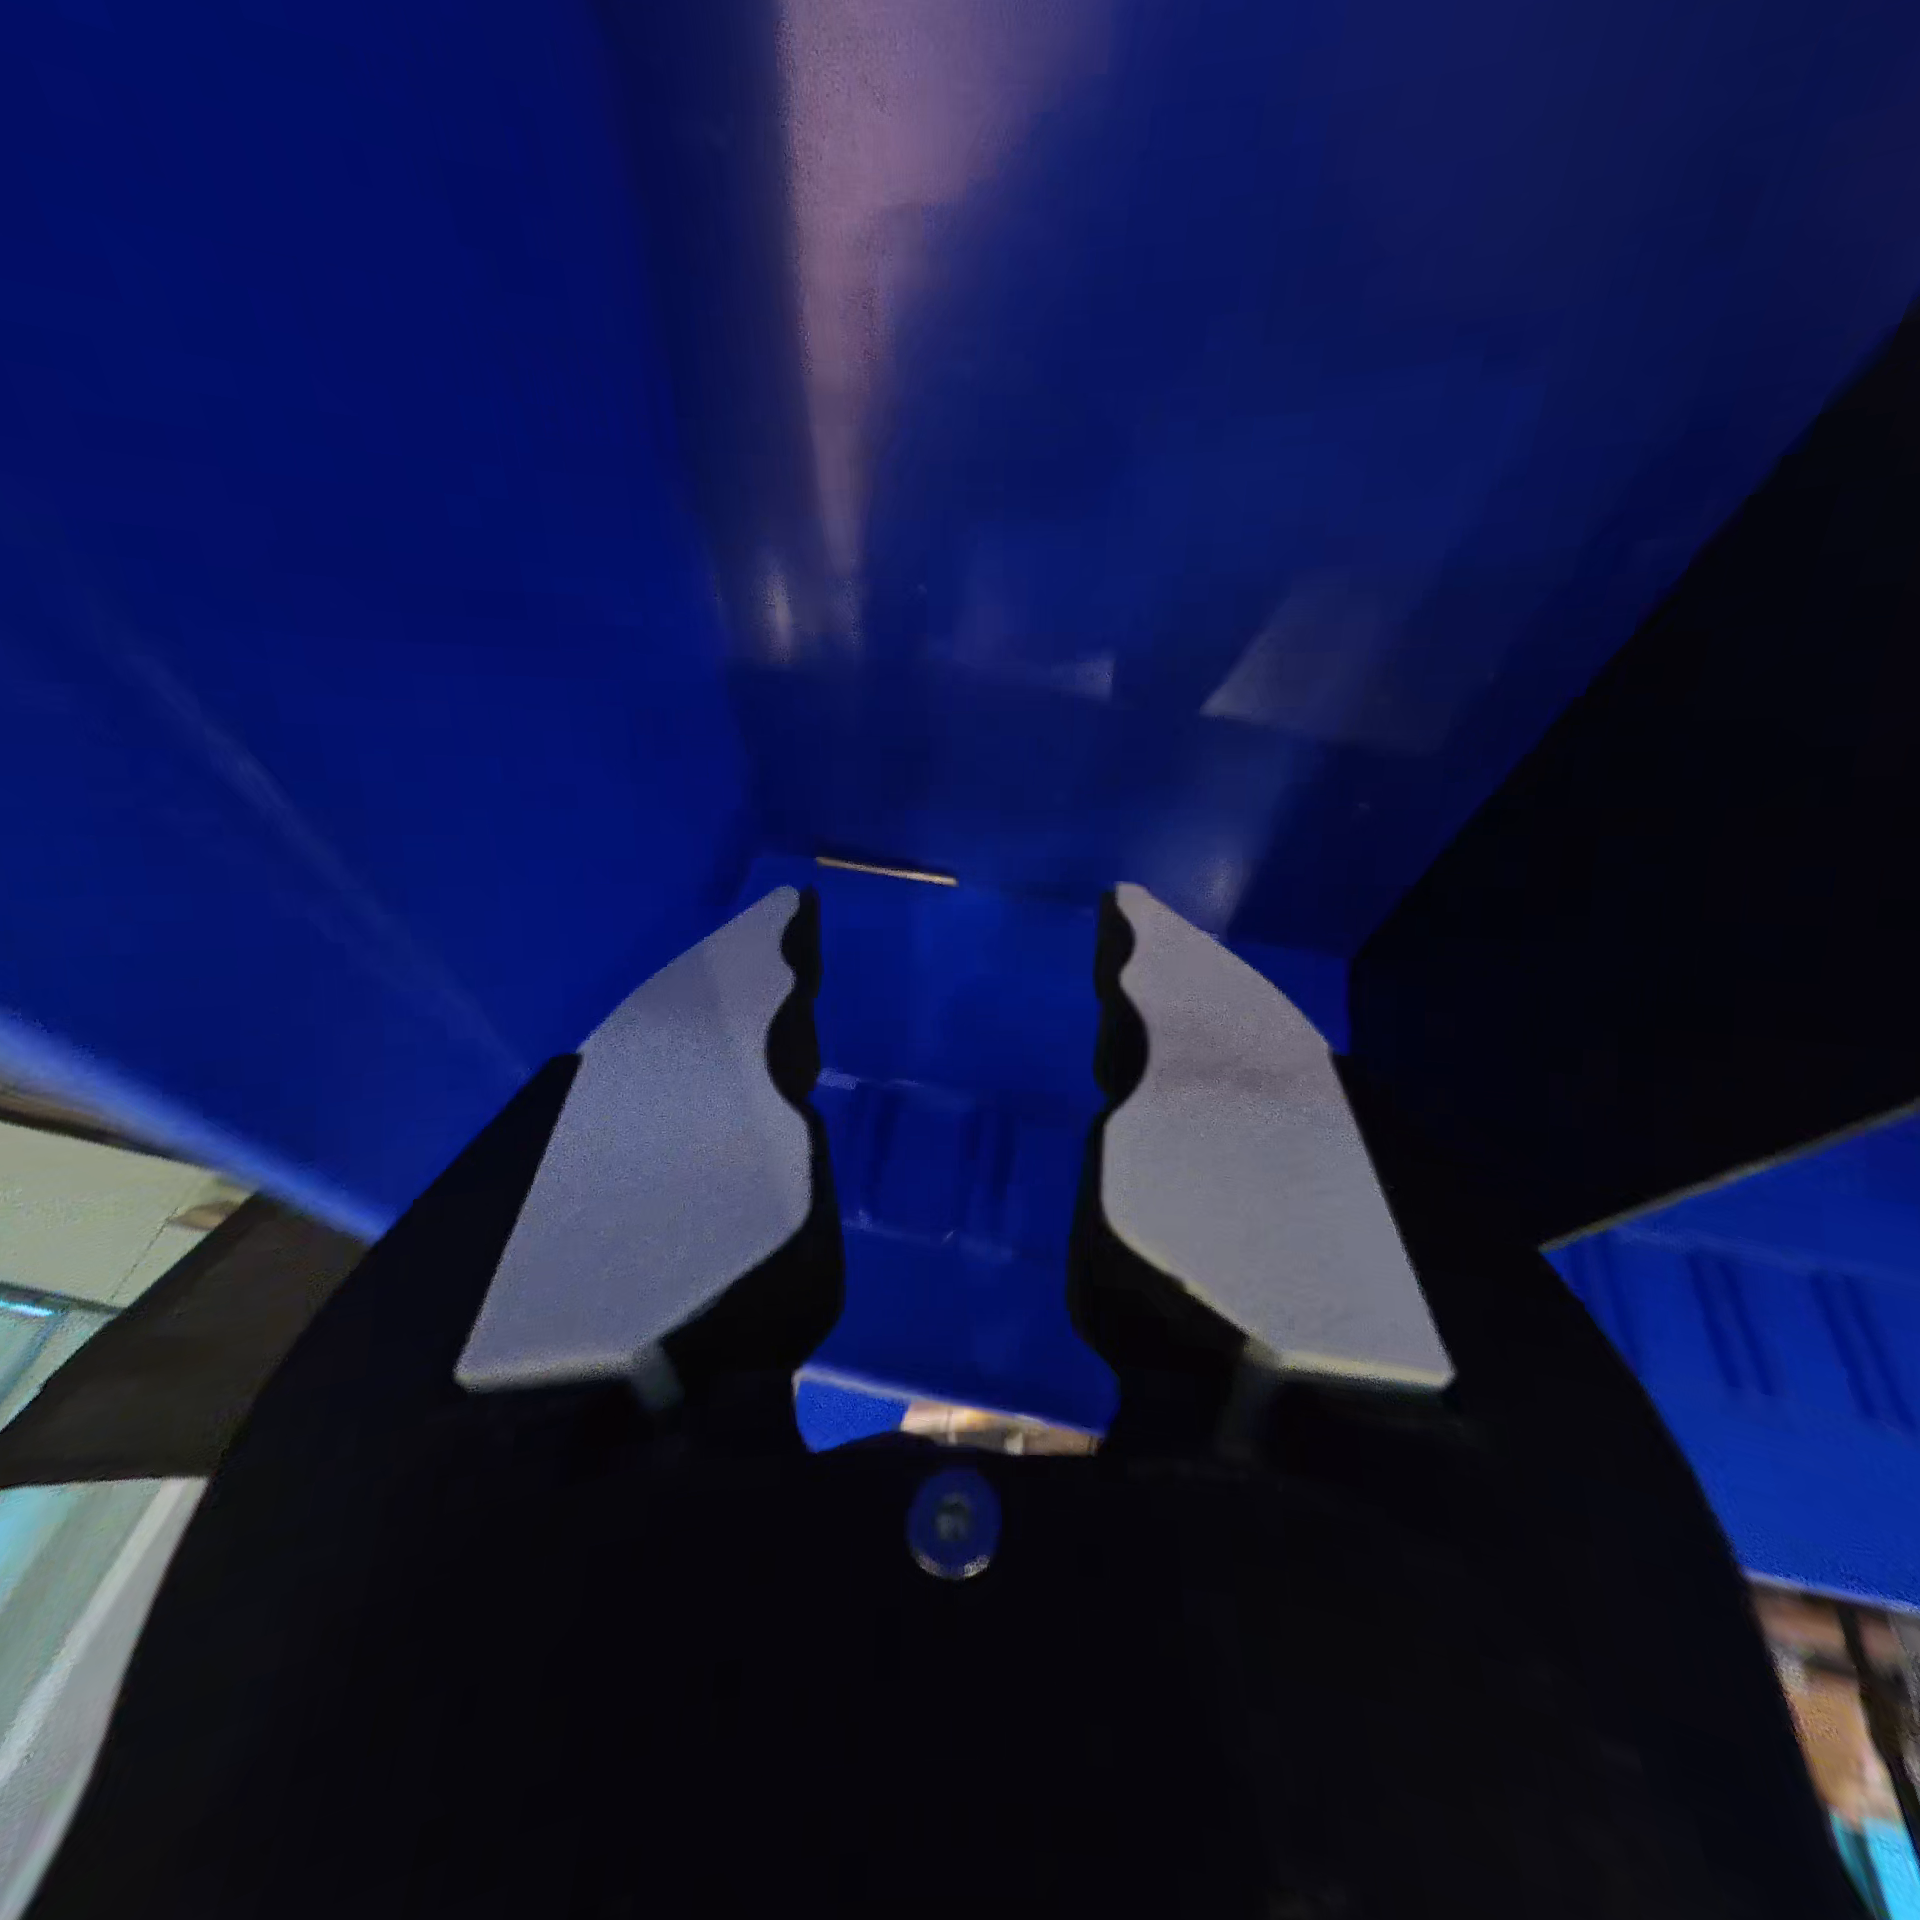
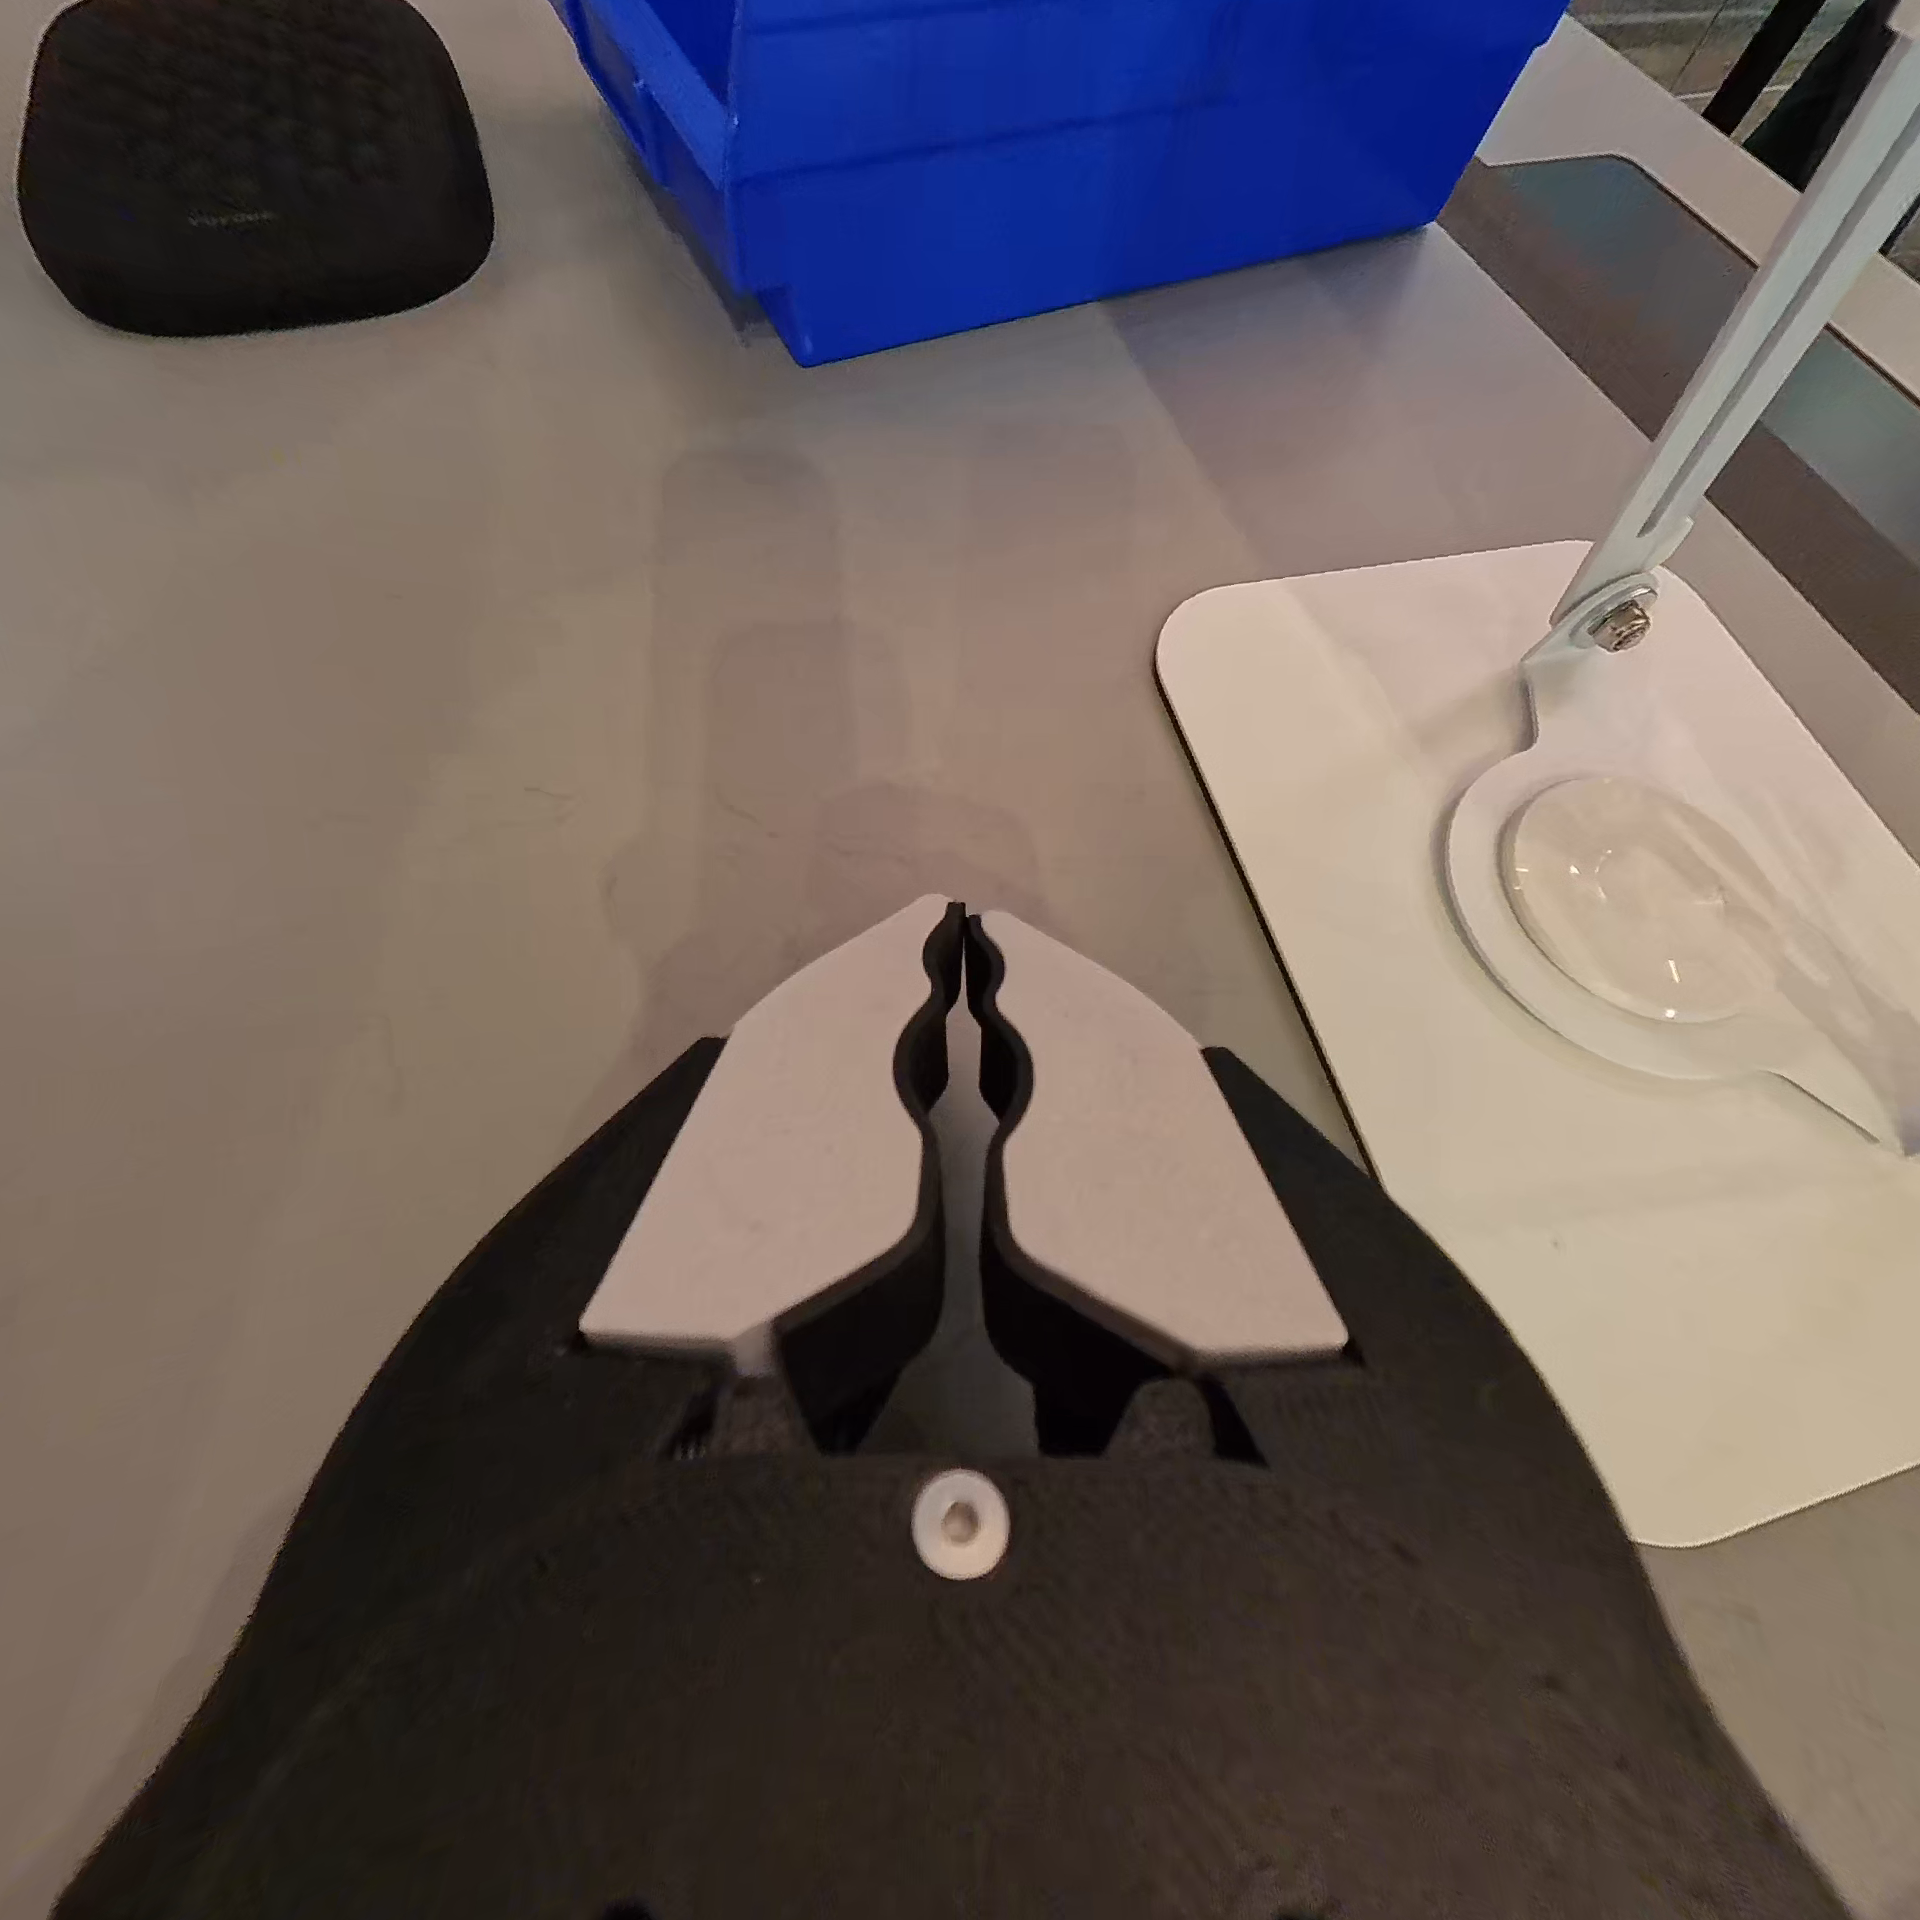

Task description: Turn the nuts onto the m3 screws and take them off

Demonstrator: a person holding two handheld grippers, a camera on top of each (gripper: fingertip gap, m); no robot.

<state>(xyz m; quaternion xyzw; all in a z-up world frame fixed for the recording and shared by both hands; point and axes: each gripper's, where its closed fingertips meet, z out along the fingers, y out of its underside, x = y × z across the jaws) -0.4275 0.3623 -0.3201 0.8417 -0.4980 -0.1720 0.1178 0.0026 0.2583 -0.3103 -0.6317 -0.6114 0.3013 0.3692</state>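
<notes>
In the left wrist view my left gripper is open and sits very close to a blue plastic bin, looking into it. The bin's blue walls fill most of the view. A ribbed blue part of the bin shows in the gap between the fingers and runs on past both of them. A thin tan sliver lies just beyond the fingertips. In the right wrist view my right gripper is shut with its pads together on nothing, low over the grey table. A blue bin stands ahead of it.
A black textured pad lies at the table's far left. A white base plate with a lens and a slanted white arm lies to the right. Another blue bin face shows right of my left gripper. The left gripper's tips are roughly 45 cm from the right gripper's.
</notes>
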